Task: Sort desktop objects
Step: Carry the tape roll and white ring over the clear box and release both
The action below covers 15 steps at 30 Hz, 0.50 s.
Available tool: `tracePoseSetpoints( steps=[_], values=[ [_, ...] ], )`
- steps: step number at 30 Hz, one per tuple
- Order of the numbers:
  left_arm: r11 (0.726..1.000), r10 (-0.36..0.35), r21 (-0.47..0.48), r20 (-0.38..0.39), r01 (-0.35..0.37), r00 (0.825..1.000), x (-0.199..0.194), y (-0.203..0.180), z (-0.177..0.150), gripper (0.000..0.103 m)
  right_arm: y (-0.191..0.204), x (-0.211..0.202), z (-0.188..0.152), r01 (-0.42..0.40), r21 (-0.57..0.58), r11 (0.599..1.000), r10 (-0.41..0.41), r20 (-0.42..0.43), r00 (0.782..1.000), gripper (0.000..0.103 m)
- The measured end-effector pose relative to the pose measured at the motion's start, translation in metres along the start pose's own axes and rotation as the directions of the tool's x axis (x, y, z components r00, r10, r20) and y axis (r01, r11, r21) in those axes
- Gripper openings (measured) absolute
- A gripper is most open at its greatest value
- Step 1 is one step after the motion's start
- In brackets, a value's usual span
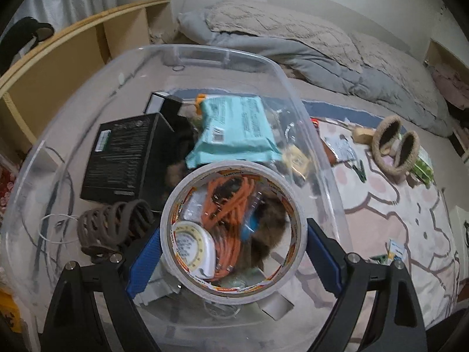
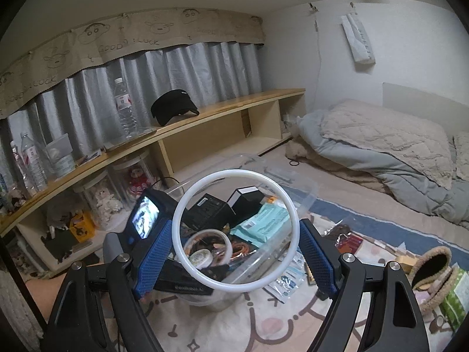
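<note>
- Blue-padded fingers of the left gripper pinch a roll of white tape across its outer rim; the roll is seen end-on, tilted down over the clear plastic bin.
- Through the roll's core: a yellow-faced tape measure and orange cord; a brown furry thing beside them is too blurred to name.
- Bin wall glare hides the near floor of the bin; the bin's near edge is cut off by the gripper body.
- Further in the bin: a brown strap bundle, a black box, a teal packet; its print is unreadable.
- Right gripper holds a thin white ring, its blue fingers pressing the ring's left and right edges, ring upright and facing the camera, above and in front of the bin.
- In the right wrist view the left gripper's body with its small lit screen sits at the bin's left side; its fingers there are hidden behind the right gripper.
- On the rug right of the bin: woven slippers and small packets, too small to identify.
- Far back: a bed with grey quilt; a wooden shelf carrying a black cap and bottles.
</note>
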<state>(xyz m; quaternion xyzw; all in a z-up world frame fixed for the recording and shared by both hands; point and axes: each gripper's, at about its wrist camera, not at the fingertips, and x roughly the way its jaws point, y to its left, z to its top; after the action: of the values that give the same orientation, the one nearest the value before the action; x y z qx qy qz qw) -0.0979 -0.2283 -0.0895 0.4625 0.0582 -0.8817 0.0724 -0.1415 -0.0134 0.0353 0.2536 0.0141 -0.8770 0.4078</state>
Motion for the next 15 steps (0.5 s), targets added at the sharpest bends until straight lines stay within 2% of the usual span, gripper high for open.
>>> tracePoseSetpoints(
  steps=[2,7,11,15],
  values=[
    [1.0,0.013,0.015,0.02,-0.013,1.0,-0.004,-0.003,-0.001,0.101,0.002,0.003,0.0,-0.006,-0.003,1.0,0.006,-0.004,1.0,0.085],
    [0.999,0.038,0.022,0.073,-0.039,0.997,-0.016,0.001,0.0,0.103,0.005,0.017,-0.002,-0.016,-0.001,1.0,0.016,-0.033,0.999,0.085],
    [0.998,0.058,-0.031,0.118,-0.054,0.991,-0.028,0.017,0.002,0.103,0.007,0.03,-0.006,-0.02,-0.001,1.0,0.02,-0.059,0.998,0.085],
    [0.989,0.104,-0.122,0.168,-0.084,0.98,-0.043,0.042,0.003,0.103,0.008,0.05,-0.01,-0.026,0.009,1.0,0.027,-0.096,0.995,0.085]
  ],
)
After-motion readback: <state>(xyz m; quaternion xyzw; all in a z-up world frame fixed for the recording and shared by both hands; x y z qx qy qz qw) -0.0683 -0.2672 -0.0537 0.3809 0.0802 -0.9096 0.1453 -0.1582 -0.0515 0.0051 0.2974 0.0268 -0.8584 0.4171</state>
